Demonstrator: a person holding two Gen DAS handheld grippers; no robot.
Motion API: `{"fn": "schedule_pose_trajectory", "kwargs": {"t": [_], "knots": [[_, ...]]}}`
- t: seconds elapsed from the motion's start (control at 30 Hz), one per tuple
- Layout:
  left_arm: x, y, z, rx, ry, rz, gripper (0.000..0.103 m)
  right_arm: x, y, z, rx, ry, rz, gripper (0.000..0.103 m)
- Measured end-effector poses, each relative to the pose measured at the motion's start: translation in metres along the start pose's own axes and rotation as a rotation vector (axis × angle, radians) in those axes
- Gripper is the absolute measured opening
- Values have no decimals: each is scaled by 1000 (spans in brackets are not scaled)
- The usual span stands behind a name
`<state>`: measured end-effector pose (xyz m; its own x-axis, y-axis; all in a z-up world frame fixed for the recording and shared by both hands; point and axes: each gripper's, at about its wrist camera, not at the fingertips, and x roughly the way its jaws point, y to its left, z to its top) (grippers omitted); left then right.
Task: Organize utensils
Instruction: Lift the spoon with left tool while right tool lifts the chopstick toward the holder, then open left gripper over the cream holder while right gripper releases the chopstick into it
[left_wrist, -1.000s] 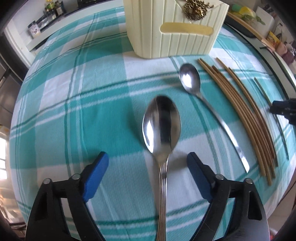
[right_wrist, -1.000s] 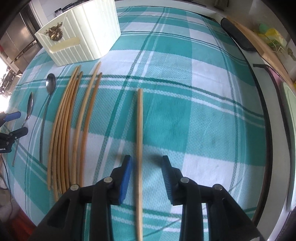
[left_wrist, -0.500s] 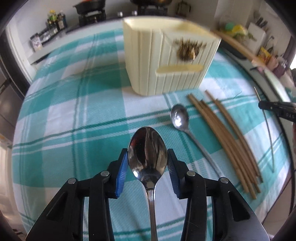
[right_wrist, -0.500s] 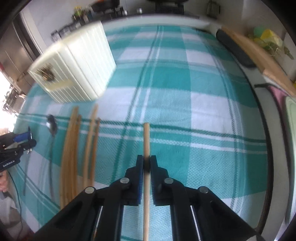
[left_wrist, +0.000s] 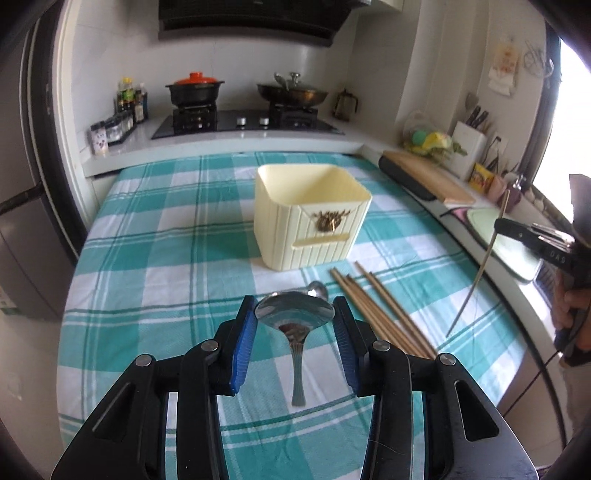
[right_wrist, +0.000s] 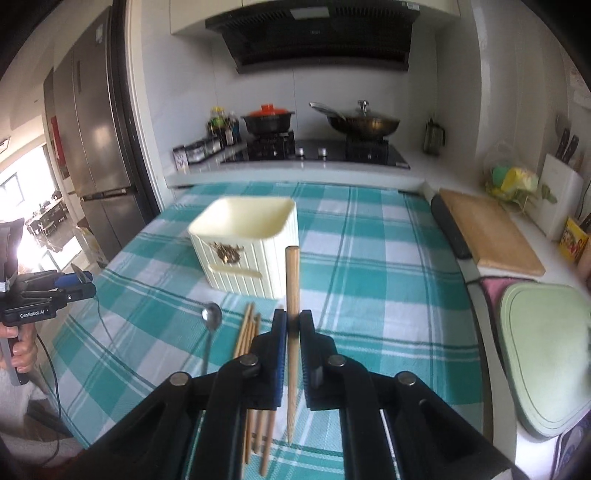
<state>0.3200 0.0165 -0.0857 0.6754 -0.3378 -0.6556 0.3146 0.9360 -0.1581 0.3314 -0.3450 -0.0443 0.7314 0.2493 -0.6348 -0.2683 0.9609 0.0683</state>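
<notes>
My left gripper (left_wrist: 294, 319) is clamped on a spoon (left_wrist: 294, 315) at the bowl, lifted off the cloth (left_wrist: 166, 266), handle hanging down toward me. My right gripper (right_wrist: 291, 326) pinches one chopstick (right_wrist: 291, 295), tip up. Holder (left_wrist: 310, 218) sits ahead of both, open top empty. Second spoon (right_wrist: 211, 317) and remaining chopsticks (left_wrist: 380, 306) lie on the cloth between grippers and holder.

A home kitchen: a gas hob (left_wrist: 243, 120) with 2 pans under an extractor hood (right_wrist: 317, 37), a tall fridge (right_wrist: 96, 147), a knife block (left_wrist: 467, 147), a cutting board (right_wrist: 487, 232).
</notes>
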Motion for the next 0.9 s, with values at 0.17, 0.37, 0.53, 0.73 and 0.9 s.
{"fn": "schedule_pose_trajectory", "kwargs": {"t": [0.17, 0.37, 0.53, 0.73, 0.9], "knots": [[-7, 10, 14, -32, -22, -10, 42, -3, 12, 16, -8, -66, 4, 7], [-15, 24, 43, -70, -37, -42, 42, 3, 22, 43, -34, -103, 15, 7], [-35, 27, 93, -89, -129, -70, 42, 5, 31, 81, -70, -175, 13, 7], [-45, 9, 162, -67, -312, -21, 42, 8, 39, 131, -67, -333, 2, 7], [-6, -5, 193, -74, -357, 24, 42, 39, 42, 152, -67, -424, -17, 7]]}}
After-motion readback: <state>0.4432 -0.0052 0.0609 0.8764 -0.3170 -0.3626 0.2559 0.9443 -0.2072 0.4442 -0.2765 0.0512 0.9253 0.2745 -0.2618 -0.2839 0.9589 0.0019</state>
